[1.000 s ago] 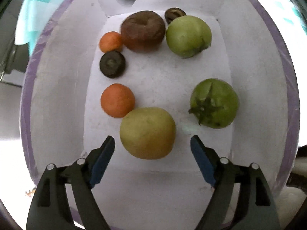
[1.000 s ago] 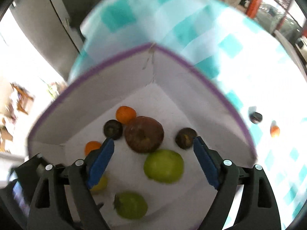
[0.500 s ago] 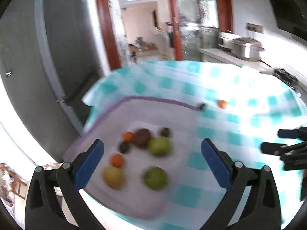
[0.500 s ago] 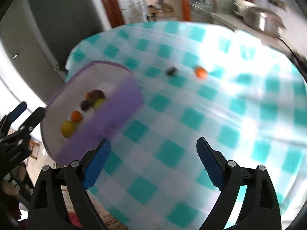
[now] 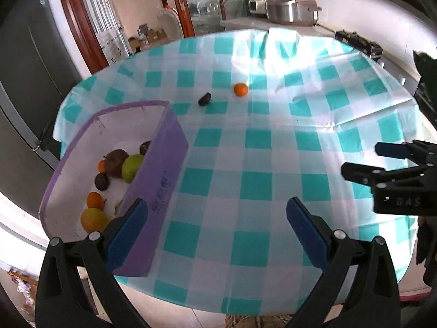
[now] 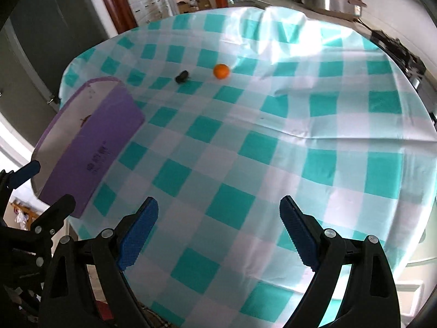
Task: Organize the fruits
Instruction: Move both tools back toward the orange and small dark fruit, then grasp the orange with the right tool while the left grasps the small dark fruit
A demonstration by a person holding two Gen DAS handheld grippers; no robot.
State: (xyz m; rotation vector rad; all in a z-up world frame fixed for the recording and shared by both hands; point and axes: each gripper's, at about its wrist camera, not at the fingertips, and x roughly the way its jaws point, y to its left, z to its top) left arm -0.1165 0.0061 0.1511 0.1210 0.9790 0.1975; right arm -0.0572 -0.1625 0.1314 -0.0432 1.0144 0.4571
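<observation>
A purple box (image 5: 161,180) with white inside stands at the table's left edge; it holds several fruits: a yellow one (image 5: 92,220), an orange (image 5: 95,200), a green one (image 5: 131,166), a brown one (image 5: 116,161) and dark small ones. On the checked cloth far from both grippers lie a small orange (image 5: 241,89) (image 6: 221,71) and a dark fruit (image 5: 204,99) (image 6: 182,76). My left gripper (image 5: 215,229) is open and empty near the box's front corner. My right gripper (image 6: 218,232) is open and empty above the cloth, and shows side-on at the left wrist view's right edge (image 5: 382,161).
The round table wears a teal-and-white checked cloth (image 6: 245,147). A grey fridge (image 5: 24,95) stands left of it. A counter with a steel cooker (image 5: 292,9) runs behind. The left gripper (image 6: 32,191) shows at the right wrist view's left edge.
Both grippers have pulled back from inside the box to the near side of the table. The left one let go of the yellow fruit, which stays in the box, and both opened wider.
</observation>
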